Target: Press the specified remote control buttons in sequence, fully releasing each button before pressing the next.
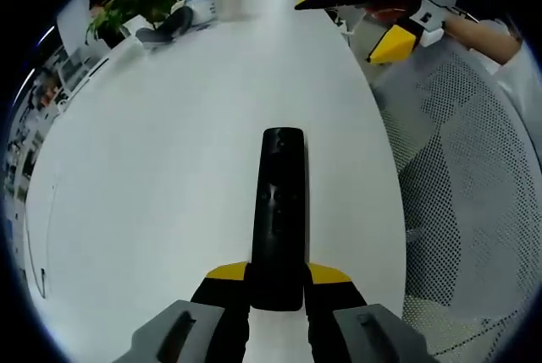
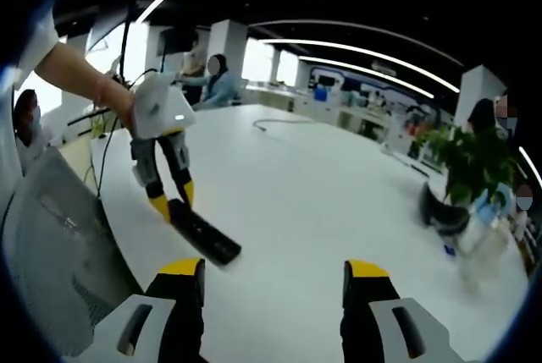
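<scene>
Both views look across the white table (image 1: 169, 168), facing each other.

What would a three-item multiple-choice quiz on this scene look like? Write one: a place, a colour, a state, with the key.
1. Where is the remote control?
A. between the left gripper's jaws
B. on the mesh chair
C. beside the plant

2. What colour are the right gripper's tips?
A. red
B. yellow
C. blue

3. How is the right gripper?
A. shut on the remote
B. shut on a cup
C. open, holding nothing

Key:
1 A: in the left gripper view the left gripper clamps the remote's near end over the white table.
2 B: the right gripper view shows yellow tips on its jaws.
3 C: its jaws stand well apart with only table between them.
</scene>
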Available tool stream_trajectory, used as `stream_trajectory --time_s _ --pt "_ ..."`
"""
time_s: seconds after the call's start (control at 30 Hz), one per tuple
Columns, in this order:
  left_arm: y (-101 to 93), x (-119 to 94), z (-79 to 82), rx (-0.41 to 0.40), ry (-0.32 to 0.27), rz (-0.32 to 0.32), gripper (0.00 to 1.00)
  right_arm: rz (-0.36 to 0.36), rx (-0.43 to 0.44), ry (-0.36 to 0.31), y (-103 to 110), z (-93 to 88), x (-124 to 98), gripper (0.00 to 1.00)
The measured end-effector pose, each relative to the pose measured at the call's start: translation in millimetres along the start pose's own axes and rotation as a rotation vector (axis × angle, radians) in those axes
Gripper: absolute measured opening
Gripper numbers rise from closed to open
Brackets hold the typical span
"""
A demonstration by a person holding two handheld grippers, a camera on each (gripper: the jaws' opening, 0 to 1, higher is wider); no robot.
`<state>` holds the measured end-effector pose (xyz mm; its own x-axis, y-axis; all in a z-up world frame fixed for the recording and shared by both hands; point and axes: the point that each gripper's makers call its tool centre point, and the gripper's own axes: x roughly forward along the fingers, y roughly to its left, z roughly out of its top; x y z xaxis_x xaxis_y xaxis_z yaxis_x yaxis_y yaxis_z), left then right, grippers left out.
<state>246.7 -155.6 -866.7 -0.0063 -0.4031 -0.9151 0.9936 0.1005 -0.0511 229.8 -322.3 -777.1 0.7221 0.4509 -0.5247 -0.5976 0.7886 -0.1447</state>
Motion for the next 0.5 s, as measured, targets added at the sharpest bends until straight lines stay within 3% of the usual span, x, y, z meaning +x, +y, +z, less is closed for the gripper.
stream_trajectory --time_s 0.5 --pt "-7.2 0.4 -0.1 0.007 0.009 -0.011 0.24 0.001 -0.001 0.0 0.3 0.0 -0.1 0.64"
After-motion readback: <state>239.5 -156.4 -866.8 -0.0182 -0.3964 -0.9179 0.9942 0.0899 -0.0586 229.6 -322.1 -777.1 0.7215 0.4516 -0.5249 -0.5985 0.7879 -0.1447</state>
